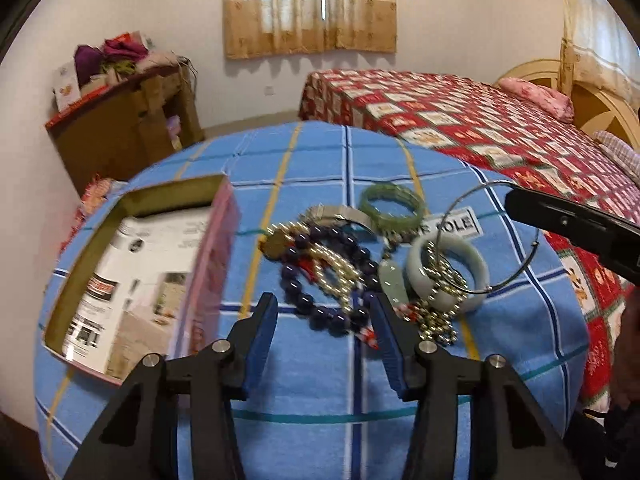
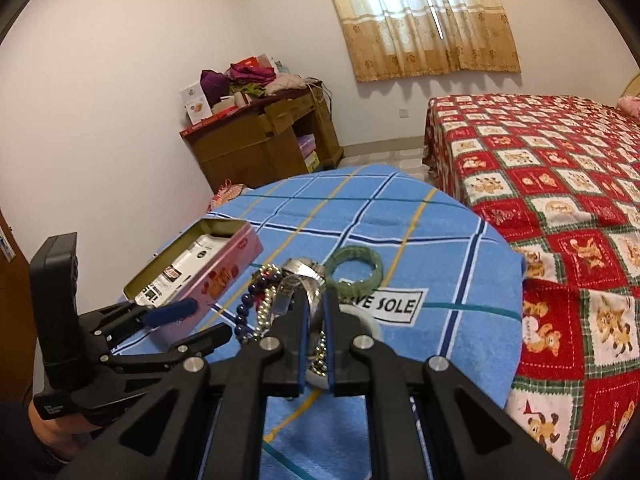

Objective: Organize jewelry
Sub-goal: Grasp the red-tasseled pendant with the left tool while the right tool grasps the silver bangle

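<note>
gripping a thin wire hoop [image 1: 490,236], the right gripper [image 2: 316,312] has its blue pads nearly together w/ the wire between them; in the left wrist view the hoop stands tilted up at about 2 o'clock of the jewelry pile, its lower edge by the pale jade bangle [image 1: 448,272]. left gripper [image 1: 324,308] is spread wide, nothing between the pads, hovering at 6 o'clock of the pile, over the blue plaid cloth [image 1: 312,392].

pile sits mid-cloth: dark blue bead bracelet [image 1: 320,276] w/ a pearl strand [image 1: 336,268] tangled across it, silver watch [image 1: 340,214] at 12 o'clock of those, green bangle [image 1: 392,206] at 1 o'clock, a jade pendant [image 1: 390,280] just left of the pale bangle, gold-tone bead chain [image 1: 438,320] draped through and below that bangle.

open pink tin [image 1: 140,276] lies at 9 o'clock of the pile, well apart from it, a printed paper in its bottom. in the right wrist view the tin [image 2: 208,280] is at 10 o'clock of the right gripper, w/ the left gripper's blue pad in front of its near corner.

red quilted bed [image 1: 460,120] at 2 o'clock behind.
</note>
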`<state>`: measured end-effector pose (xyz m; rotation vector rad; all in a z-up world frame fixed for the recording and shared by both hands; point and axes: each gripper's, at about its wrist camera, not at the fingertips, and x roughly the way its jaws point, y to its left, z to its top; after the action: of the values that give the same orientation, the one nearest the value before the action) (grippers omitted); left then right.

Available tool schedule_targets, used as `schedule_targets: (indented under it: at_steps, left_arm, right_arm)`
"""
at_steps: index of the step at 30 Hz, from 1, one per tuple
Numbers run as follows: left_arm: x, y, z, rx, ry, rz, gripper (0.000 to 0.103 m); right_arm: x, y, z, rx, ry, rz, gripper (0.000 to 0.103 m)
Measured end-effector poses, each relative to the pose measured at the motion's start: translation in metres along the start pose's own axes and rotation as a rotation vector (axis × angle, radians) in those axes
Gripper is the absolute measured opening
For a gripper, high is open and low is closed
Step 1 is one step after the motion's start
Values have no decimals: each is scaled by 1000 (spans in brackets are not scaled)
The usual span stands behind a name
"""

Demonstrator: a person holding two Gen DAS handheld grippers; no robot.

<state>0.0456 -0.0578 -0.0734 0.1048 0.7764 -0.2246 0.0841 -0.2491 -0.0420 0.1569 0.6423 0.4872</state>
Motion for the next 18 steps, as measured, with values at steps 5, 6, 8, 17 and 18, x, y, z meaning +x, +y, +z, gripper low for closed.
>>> schedule_targets:
  at_steps: [5, 6, 8, 17, 18]
  left_arm:
    - [6, -9, -4, 6, 39, -46, 49]
    - [7, -11, -5, 11, 48, -55, 49]
    - [11, -14, -7, 22, 71, -63, 49]
    - [15, -16, -12, 39, 105, -103, 6]
    - [11, -14, -12, 33, 91, -103, 6]
  right_arm:
    - [-1, 0, -1, -3, 0, -3, 9]
    - [-1, 0, -1, -4, 0, -3, 9]
    - [-1, 0, -2, -3, 1, -3, 9]
    - [0, 7, -6, -19, 9, 0, 9]
    - [0, 8, -6, -22, 11, 0, 9]
